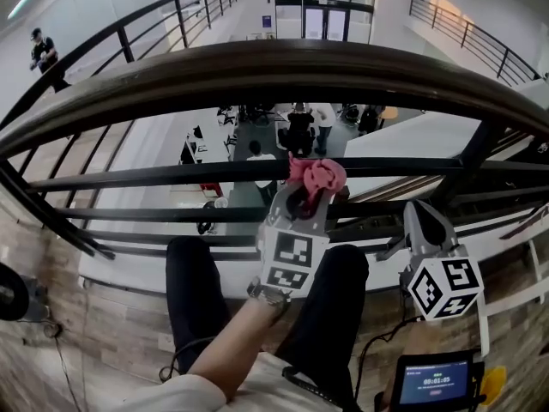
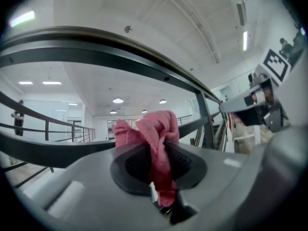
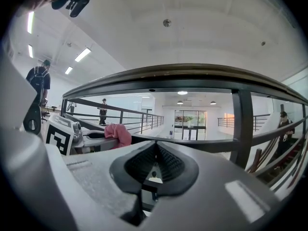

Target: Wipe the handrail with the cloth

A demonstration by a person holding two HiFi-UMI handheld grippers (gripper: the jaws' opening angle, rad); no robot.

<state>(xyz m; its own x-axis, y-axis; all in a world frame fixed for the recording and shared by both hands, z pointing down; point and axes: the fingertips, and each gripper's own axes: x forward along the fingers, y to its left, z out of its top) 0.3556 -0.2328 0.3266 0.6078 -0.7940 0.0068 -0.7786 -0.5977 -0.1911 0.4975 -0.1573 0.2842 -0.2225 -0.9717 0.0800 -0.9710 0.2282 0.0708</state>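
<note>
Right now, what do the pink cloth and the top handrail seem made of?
Pink cloth: soft textile, matte, with crumpled folds and a fine weave. Top handrail: likely dark coated metal, smooth with a dull sheen, though wood is possible.

A small blue screen [image 1: 433, 382], low beneath the right gripper [image 1: 423, 217], shows white digits, seemingly 05:01:05; the smaller line above them is unreadable.

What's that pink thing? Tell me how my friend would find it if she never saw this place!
Find the big dark curved handrail across the balcony. Below it in the head view, the left gripper pinches a crumpled pink cloth. It is the only soft, pink thing there; the right gripper beside it holds nothing.
</note>
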